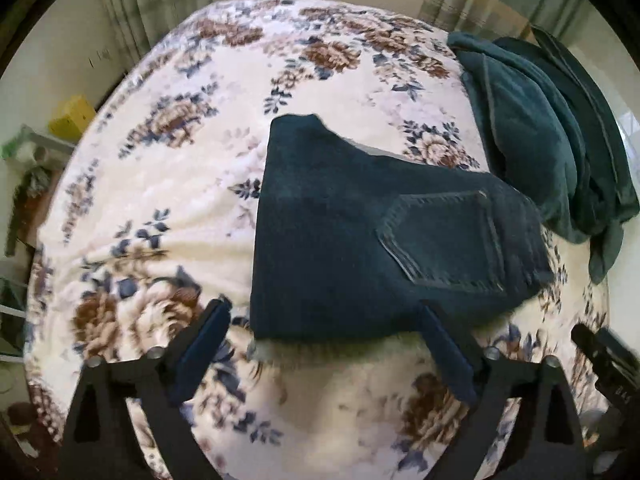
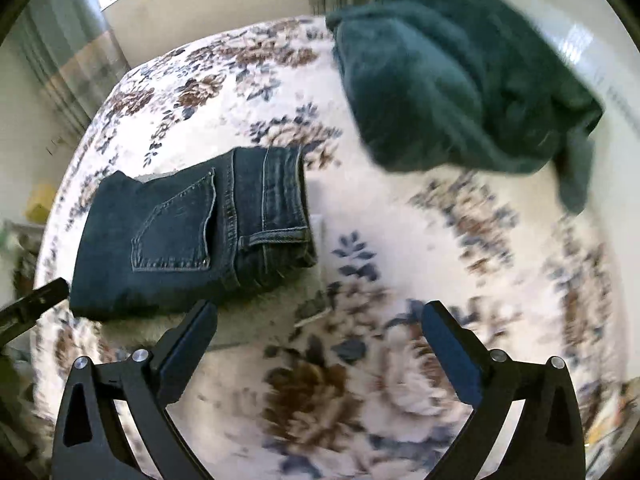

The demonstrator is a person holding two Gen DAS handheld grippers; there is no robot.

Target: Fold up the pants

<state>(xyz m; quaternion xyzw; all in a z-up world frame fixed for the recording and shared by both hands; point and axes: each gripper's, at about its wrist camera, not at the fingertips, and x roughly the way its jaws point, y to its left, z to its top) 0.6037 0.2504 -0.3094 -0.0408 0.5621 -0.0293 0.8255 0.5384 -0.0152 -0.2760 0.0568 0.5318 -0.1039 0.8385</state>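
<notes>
Floral bedspread (image 1: 160,208), folded jeans (image 1: 360,240) lying free, L gripper (image 1: 324,328) & R gripper (image 2: 320,328) angled down, fingers apart, empty

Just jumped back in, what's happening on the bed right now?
A person with two handheld grippers is folding pants. The jeans lie folded in a compact stack on the floral blanket, back pocket up. The left gripper and right gripper are open and empty above the bed. A green blanket sits beyond.

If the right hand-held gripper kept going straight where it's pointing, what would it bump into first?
Probably the flowery blanket. The right hand-held gripper is open and aims at bare blanket, with the folded jeans off to its left. Depth is hard to judge.
</notes>
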